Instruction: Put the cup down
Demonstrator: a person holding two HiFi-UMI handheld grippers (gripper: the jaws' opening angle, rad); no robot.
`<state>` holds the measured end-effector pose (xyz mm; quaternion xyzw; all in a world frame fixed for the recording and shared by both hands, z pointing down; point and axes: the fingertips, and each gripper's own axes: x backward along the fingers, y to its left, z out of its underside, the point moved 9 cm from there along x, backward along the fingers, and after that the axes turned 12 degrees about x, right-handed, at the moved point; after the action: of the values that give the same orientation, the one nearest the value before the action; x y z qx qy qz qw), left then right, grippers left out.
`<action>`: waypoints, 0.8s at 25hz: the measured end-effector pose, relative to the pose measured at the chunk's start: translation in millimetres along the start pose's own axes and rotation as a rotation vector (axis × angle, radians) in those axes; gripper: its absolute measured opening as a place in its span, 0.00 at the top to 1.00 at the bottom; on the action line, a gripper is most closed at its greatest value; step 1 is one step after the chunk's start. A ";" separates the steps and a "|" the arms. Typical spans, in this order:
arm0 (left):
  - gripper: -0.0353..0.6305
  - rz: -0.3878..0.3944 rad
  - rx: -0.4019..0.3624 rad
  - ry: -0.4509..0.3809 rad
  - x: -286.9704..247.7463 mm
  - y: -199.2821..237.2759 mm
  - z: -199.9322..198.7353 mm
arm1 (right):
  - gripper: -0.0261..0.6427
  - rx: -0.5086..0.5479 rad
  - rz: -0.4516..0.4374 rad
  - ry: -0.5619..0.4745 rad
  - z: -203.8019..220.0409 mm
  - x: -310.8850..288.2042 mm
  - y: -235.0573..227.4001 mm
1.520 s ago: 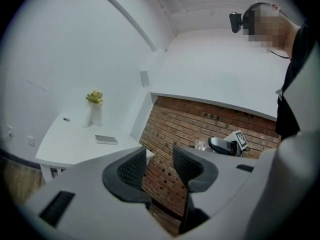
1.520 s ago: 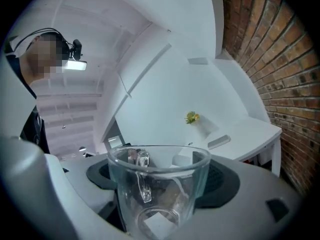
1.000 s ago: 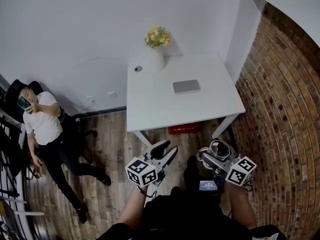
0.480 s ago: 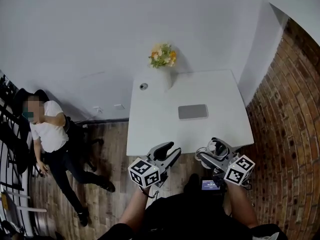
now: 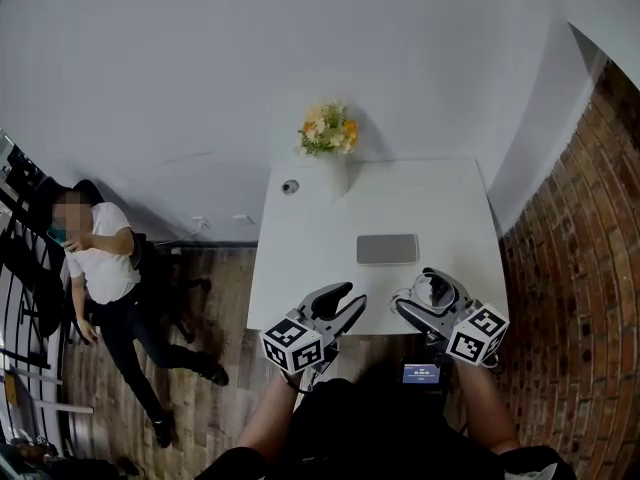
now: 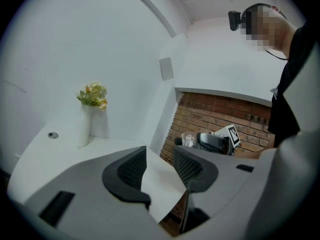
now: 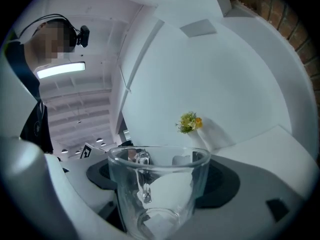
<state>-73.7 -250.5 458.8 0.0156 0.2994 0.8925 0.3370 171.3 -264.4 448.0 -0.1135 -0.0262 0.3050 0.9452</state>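
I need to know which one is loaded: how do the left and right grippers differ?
The right gripper grips a clear glass cup; the left gripper is open and empty. The left gripper angles rightward, the right gripper leftward. Both hover at the near edge of the white table.

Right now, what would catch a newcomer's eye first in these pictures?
The clear glass cup stands out, clamped in the right gripper near the front edge of the white table. Next come the flower vase at its far edge and the person at the far left.
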 end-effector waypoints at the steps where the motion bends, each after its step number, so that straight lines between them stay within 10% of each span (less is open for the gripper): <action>1: 0.69 0.001 -0.001 -0.001 -1.9 2.0 -2.8 | 0.32 0.006 -0.001 -0.002 -2.0 -3.2 -1.9; 20: 0.69 0.005 -0.051 -0.028 -22.8 39.3 -55.7 | 0.32 0.111 0.069 0.042 -22.5 -61.3 -19.1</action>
<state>-92.1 -316.9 438.5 0.0202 0.2718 0.9004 0.3391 135.0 -319.6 431.7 -0.0680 0.0144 0.3357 0.9394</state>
